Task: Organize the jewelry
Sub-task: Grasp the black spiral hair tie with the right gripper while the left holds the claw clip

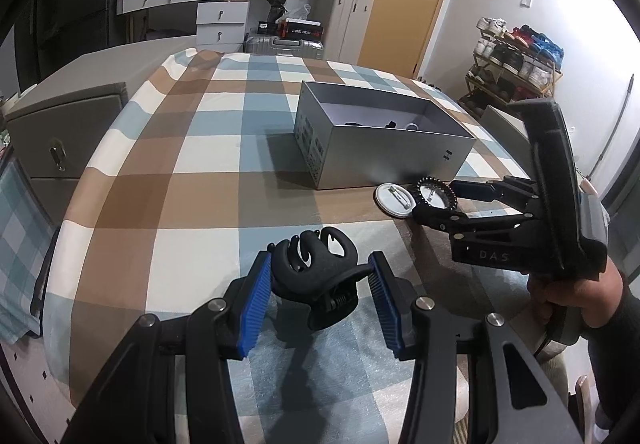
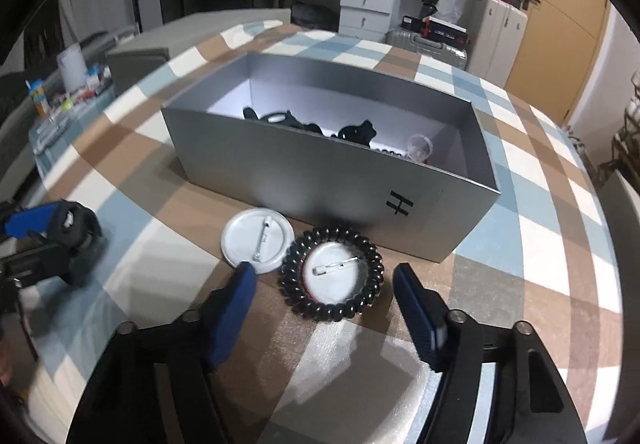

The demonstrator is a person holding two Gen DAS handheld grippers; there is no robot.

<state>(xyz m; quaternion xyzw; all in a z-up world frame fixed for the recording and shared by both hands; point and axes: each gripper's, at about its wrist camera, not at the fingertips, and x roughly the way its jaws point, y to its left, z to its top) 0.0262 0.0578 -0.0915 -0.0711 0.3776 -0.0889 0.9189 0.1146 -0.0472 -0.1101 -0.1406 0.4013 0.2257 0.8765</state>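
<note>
A: What has the left gripper [image 1: 318, 302] got?

B: A black claw hair clip [image 1: 316, 276]. It sits between the blue pads [image 1: 254, 308], and both pads press against its sides, so the jaws are clenched on it. The clip's teeth point away from the camera, its spring end toward it, above the checked tablecloth [image 1: 160, 172] that covers the surface.

A: And the right gripper [image 2: 324, 308]?

B: Its jaws are released. A black spiral hair tie [image 2: 332, 274] lies between the fingers, ringed around a round pin badge [image 2: 334, 274] that lies face down with its clasp showing. Neither pad touches the coil; there is a gap on both sides. The left finger's tip overlaps the edge of a second, white pin badge [image 2: 258, 238], also face down, just beside the first; whether it touches that badge I cannot tell.

A: Where do those sit relative to the box?

B: Just in front of the long side of the silver cardboard box [image 2: 320, 188], which stands open on the surface. Inside it are several dark pieces, blurred and half hidden by the wall, and a small pale round item toward the right end.

A: Can you see the person?

B: Only a hand [image 1: 568, 296] with a dark sleeve, gripping the right gripper's handle in the left wrist view.
</note>
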